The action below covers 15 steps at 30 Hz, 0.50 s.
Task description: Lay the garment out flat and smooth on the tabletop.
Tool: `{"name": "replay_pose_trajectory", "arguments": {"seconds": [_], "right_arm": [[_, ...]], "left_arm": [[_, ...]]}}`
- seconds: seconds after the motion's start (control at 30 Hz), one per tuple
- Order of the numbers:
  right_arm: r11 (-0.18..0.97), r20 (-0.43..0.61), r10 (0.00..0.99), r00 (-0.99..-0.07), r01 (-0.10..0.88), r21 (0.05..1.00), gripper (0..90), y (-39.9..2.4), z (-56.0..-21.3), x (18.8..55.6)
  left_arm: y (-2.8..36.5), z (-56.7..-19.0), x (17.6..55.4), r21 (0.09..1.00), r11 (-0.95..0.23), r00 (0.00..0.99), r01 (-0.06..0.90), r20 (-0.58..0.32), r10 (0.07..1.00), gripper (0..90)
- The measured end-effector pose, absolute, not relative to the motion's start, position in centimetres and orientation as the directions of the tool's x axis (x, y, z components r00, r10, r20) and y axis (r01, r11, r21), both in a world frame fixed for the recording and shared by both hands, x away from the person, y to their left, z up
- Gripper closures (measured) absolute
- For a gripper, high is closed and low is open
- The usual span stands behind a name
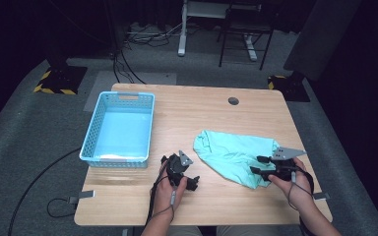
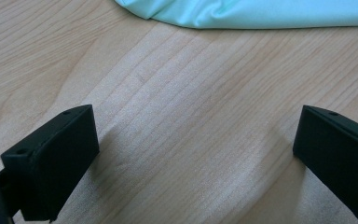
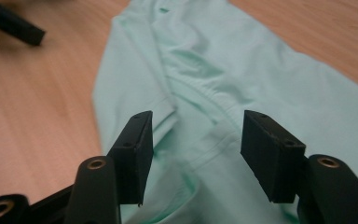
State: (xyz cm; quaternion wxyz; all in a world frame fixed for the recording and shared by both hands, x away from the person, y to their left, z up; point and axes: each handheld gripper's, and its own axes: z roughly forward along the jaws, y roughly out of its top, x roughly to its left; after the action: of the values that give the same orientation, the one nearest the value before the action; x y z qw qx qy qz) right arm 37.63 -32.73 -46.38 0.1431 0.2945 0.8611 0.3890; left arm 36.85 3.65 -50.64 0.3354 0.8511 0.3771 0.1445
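One mint cloth (image 1: 234, 155) lies crumpled on the table (image 1: 211, 115), under and ahead of the right gripper (image 1: 260, 165), whose jaws stand partly open over a fold, seemingly not pinching it. Left gripper (image 1: 182, 174) sits wide open on bare wood, cloth just beyond it, holding nothing. One blue basket (image 1: 119, 129) lies beyond the left gripper.

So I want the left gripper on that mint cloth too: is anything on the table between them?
No. Bare wood of the table lies between the open left gripper and the mint cloth.
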Motion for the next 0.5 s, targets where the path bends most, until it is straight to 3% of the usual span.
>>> {"name": "replay_pose_trajectory", "arguments": {"seconds": [0.17,0.27,0.33,0.43,0.5], "right_arm": [[0.582,-0.010,0.548,-0.836,0.372,0.723,43.3,-31.7,-46.9,34.6],[0.637,-0.044,0.515,-0.856,0.348,0.688,48.6,-30.9,-47.7,33.6],[0.663,-0.043,0.514,-0.857,0.364,0.654,59.1,-30.8,-48.4,33.8],[0.674,-0.039,0.515,-0.856,0.377,0.636,87.7,-31.0,-48.5,33.9],[0.663,-0.036,0.517,-0.855,0.374,0.649,88.7,-30.9,-47.9,33.7]], "left_arm": [[3.7,-50.6,36.8,0.680,-0.489,0.671,0.546,-0.005,0.741,0.2],[3.7,-50.6,36.8,0.679,-0.490,0.671,0.546,-0.005,0.741,0.2],[3.7,-50.6,36.8,0.680,-0.489,0.671,0.546,-0.005,0.741,0.2],[3.7,-50.6,36.8,0.680,-0.488,0.671,0.547,-0.008,0.741,0.2],[3.7,-50.6,36.8,0.680,-0.489,0.671,0.546,-0.006,0.741,0.1]]}}
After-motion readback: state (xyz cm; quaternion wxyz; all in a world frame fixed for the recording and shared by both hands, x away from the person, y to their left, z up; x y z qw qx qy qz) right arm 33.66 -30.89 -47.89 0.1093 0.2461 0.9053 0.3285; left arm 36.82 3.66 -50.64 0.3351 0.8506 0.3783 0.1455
